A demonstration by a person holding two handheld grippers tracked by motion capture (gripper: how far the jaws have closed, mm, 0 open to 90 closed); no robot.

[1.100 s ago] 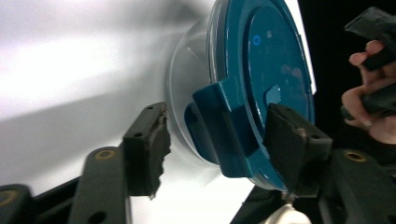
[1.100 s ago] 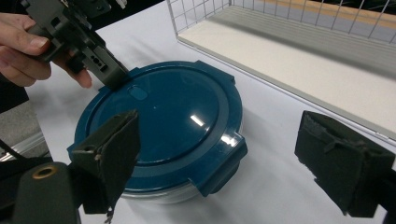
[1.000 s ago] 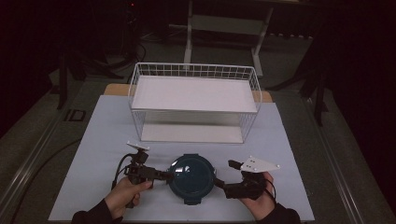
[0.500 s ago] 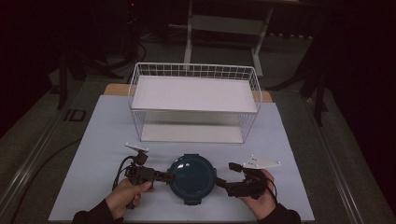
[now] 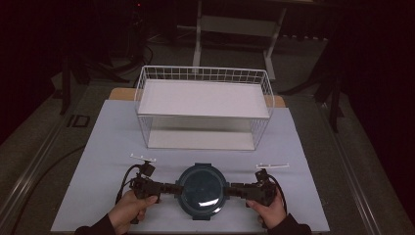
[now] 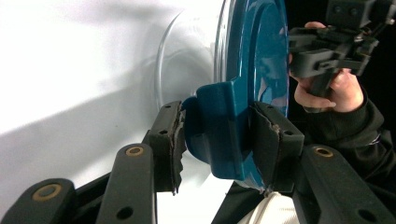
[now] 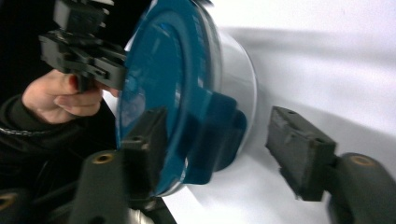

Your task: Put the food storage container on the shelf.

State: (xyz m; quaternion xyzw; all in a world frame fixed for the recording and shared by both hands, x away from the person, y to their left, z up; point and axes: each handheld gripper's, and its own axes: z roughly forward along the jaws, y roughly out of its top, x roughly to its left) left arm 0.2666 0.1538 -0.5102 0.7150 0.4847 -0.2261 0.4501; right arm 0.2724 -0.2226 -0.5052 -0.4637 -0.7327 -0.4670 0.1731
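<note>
Container (image 5: 201, 191) first: it's a round clear tub with a dark teal lid and clip tabs around the rim, sitting at the near edge of the table (image 5: 98, 147) between our two hands. From the high view we've got the left gripper (image 5: 171, 188) reaching in at its left side and the right gripper (image 5: 232, 188) at its right side. Behind it, well apart, stands a white wire basket (image 5: 203, 105) with a white shelf inside. The table top is a pale bluish white sheet, and the room around it is dark, with cables on the floor and a metal stand (image 5: 240, 24) at the back.

Left gripper view: our jaws are clamped on one of the teal clip tabs (image 6: 219, 130), pads pressing it from both sides. The lid's glossy, the clear wall curves off behind it, and our right hand (image 6: 331, 88) shows past it.

Right gripper view: the jaws are spread wide around another lid tab (image 7: 219, 135), with the far pad standing clearly off it. The near pad sits right by the lid, contact we can't tell. Our left hand (image 7: 60, 98) is beyond the lid.
</note>
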